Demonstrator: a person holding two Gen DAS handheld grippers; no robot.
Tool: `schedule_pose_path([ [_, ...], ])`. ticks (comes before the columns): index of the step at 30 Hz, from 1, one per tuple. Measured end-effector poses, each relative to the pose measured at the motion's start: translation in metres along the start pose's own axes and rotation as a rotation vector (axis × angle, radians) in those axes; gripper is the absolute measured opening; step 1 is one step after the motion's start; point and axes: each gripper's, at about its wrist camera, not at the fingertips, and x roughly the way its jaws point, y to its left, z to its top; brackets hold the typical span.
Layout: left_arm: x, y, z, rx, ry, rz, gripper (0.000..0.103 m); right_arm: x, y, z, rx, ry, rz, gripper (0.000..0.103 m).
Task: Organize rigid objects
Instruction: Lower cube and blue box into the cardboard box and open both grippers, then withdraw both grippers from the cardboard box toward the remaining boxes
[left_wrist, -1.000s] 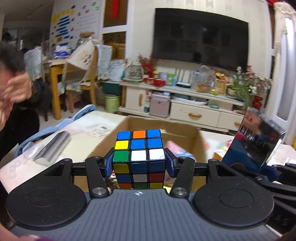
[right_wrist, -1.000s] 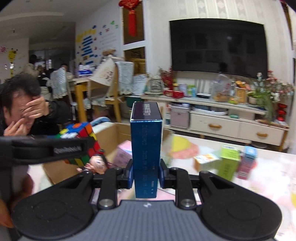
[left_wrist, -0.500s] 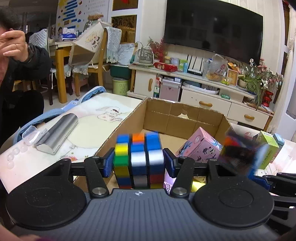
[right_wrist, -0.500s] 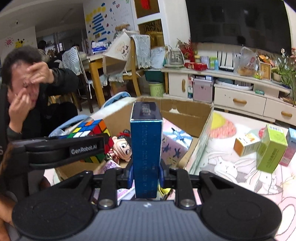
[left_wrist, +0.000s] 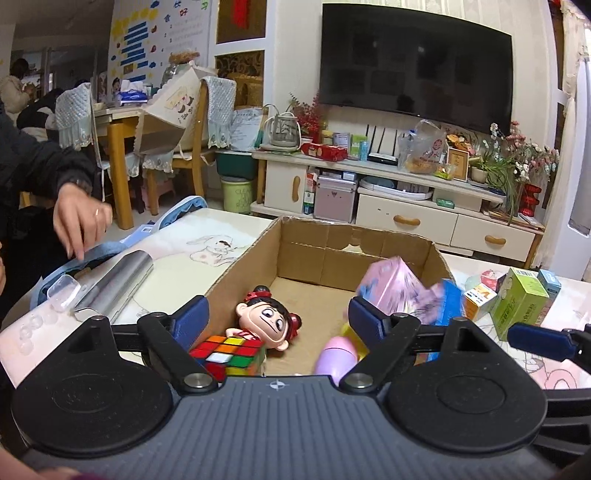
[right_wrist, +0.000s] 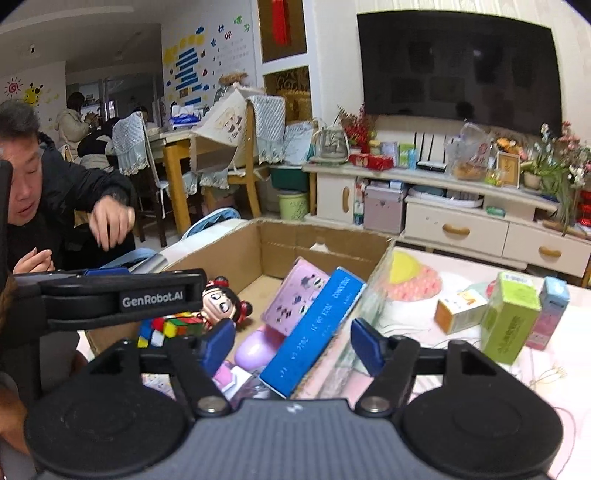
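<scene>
Behind the table stands a long white cabinet under a dark television, and before us lies the open cardboard box (left_wrist: 354, 254) that takes the rigid objects. We have just been opening the jaws of the left gripper (left_wrist: 277, 325): they stand wide apart, nothing between them, and the colour cube (left_wrist: 231, 354) rests in the box just below the left jaw, beside the doll (left_wrist: 267, 321). The jaws of the right gripper (right_wrist: 291, 343) have also just been opening; the blue box (right_wrist: 314, 336) leans tilted between them, seemingly free of the pads. To do this release well, we judge, we should lift both grippers straight out, without brushing the blue box, before reaching for the green carton (right_wrist: 509, 317).
</scene>
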Motion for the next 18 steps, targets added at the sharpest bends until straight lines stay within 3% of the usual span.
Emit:
schedule_pose_path([
  [10,-0.003,-0.003,-0.001,0.015,0.002,-0.016,0.103,-0.013,-0.018,-0.006,0.017,-0.056,-0.057,0.078],
  [18,-0.005,-0.006,0.0,0.022,-0.01,-0.022,0.103,-0.018,-0.034,-0.02,0.047,-0.051,-0.099,0.082],
])
